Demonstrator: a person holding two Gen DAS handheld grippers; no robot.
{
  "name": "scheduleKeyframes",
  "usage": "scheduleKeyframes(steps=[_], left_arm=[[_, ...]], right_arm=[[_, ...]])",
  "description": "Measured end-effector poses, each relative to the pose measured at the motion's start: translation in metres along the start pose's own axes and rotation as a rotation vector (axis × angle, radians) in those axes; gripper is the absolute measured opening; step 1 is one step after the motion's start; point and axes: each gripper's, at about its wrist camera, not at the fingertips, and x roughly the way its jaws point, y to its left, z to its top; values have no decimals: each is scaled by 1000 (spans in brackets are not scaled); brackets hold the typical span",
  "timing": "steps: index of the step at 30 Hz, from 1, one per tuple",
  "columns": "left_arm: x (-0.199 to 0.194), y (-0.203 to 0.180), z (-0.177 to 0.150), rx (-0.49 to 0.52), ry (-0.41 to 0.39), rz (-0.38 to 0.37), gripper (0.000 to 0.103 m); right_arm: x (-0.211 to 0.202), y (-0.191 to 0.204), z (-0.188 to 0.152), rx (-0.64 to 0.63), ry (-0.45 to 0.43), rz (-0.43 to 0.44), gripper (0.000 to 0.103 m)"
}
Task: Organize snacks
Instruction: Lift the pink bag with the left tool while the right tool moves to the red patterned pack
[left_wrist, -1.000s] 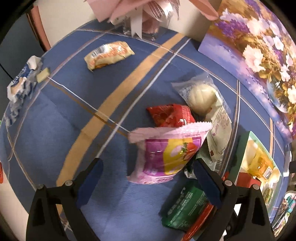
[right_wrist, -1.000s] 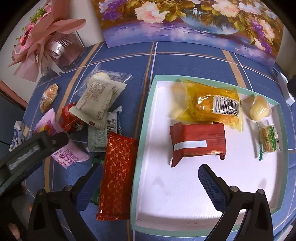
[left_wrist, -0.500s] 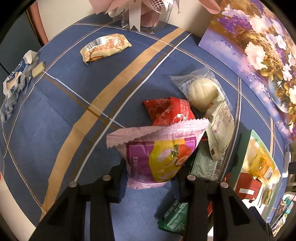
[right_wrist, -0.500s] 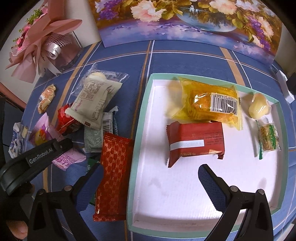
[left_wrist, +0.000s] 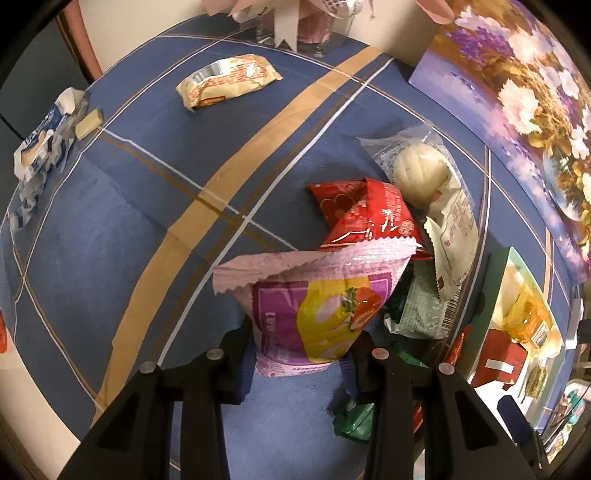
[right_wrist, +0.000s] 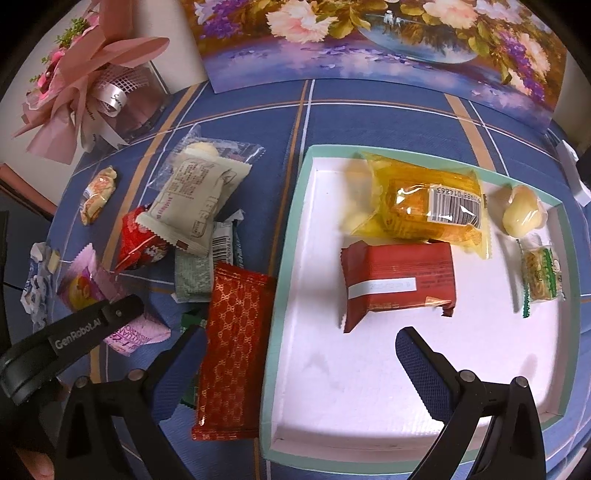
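Observation:
My left gripper (left_wrist: 301, 350) is shut on a pink and yellow snack packet (left_wrist: 317, 295), lifted a little above the blue cloth; the packet also shows in the right wrist view (right_wrist: 83, 288). Behind it lies a pile: a red packet (left_wrist: 365, 214), a clear-wrapped bun (left_wrist: 421, 170), a cream packet (left_wrist: 456, 236) and a green one (left_wrist: 421, 306). My right gripper (right_wrist: 299, 373) is open and empty, over the near left edge of the white tray (right_wrist: 280, 258). The tray holds a yellow packet (right_wrist: 424, 199), a dark red packet (right_wrist: 399, 280) and two small sweets.
A long red bar (right_wrist: 231, 350) lies left of the tray. An orange-white packet (left_wrist: 225, 79) and a torn blue-white wrapper (left_wrist: 40, 144) lie far left. A pink bouquet (right_wrist: 92, 81) and a flower painting (right_wrist: 369, 40) stand at the back.
My left gripper has closed on the pink and yellow packet and raised it slightly. My right gripper stays open and has barely moved.

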Motion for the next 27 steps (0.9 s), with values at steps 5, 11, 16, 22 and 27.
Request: scheduleKeyframes(steps=[5, 11, 16, 22, 27], left_arm=[[-9, 12, -2, -6, -16, -6, 40], [-25, 16, -9, -41, -46, -25, 40], [-39, 31, -11, -63, -65, -31, 40], [-45, 45, -14, -84, -79, 9, 40], [-42, 62, -13, -113, -76, 31, 40]], right_arm=[[-1, 7, -1, -13, -8, 22, 103], [-4, 21, -1, -42, -23, 64, 103], [-3, 35, -3, -77, -33, 95, 103], [-4, 62, -6, -159, -59, 125, 103], [1, 79, -11, -206, -47, 153, 103]])
